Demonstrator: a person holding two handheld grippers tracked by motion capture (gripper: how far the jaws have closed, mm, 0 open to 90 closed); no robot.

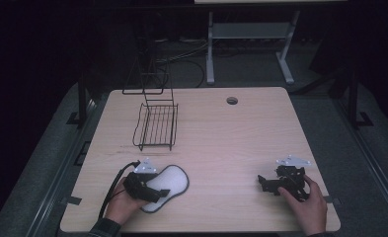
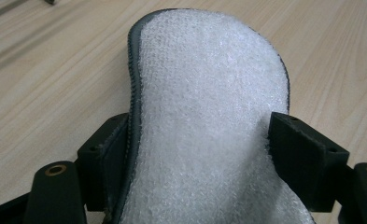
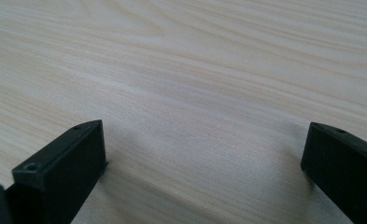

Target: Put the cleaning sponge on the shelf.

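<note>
A: Where is the insole (image 2: 204,116)?
B: Flat on the counter (image 1: 231,138), near its front left, pinched across its width by the left gripper (image 2: 204,154).
A: And the right gripper (image 3: 204,158)?
B: Spread wide, low over bare wood at the front right. A wire rack (image 1: 155,126) stands farther back.

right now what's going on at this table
A person sits at a wooden table with a gripper in each hand. The left gripper has its jaws around the sides of a white fleecy insole lying near the front edge. The right gripper is open over bare wood. A black wire rack stands farther back.
</note>
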